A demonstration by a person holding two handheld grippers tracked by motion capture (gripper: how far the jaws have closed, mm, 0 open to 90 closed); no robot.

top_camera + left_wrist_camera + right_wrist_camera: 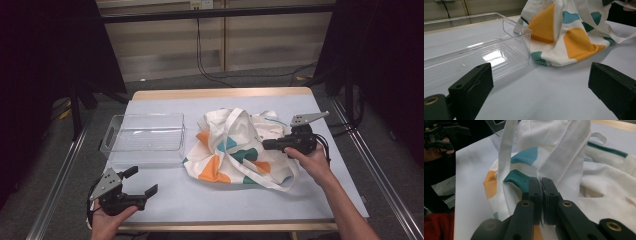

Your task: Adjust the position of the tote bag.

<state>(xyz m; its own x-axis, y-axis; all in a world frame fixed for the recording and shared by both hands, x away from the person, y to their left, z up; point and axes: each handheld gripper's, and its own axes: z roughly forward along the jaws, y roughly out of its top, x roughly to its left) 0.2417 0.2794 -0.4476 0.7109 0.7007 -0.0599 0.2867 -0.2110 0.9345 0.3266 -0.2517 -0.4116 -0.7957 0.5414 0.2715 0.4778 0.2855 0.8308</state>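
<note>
Table (165,197): your work surface spans the middle of the high view under a pale sheet. The widest bare stretch is the lower centre, between your two hands. Its front edge runs along the bottom of the frame, and its right edge is close past your right forearm.

Tote bag (235,150): the white cloth bag with orange and teal patches lies crumpled at centre right in the high view. It is slack, so it likely needs a pinch and a pull to take any shape. Its left hem lies just beside the bin, and a long strap loops out toward the lower right.

Clear plastic bin (145,136): it stands empty and upright at centre left in the high view, mouth up, probably set there to receive the bag. In the left gripper view its handle cut-out faces the cloth.

Right gripper (541,186): your jaws are pinched tight on a fold of the bag's fabric at the centre of the right gripper view. You hold it at the bag's right side in the high view, pointing left.

Left gripper (141,183): your jaws stand wide apart with nothing between them. It sits at the lower left of the high view, well apart from the bag, with bare table ahead.
</note>
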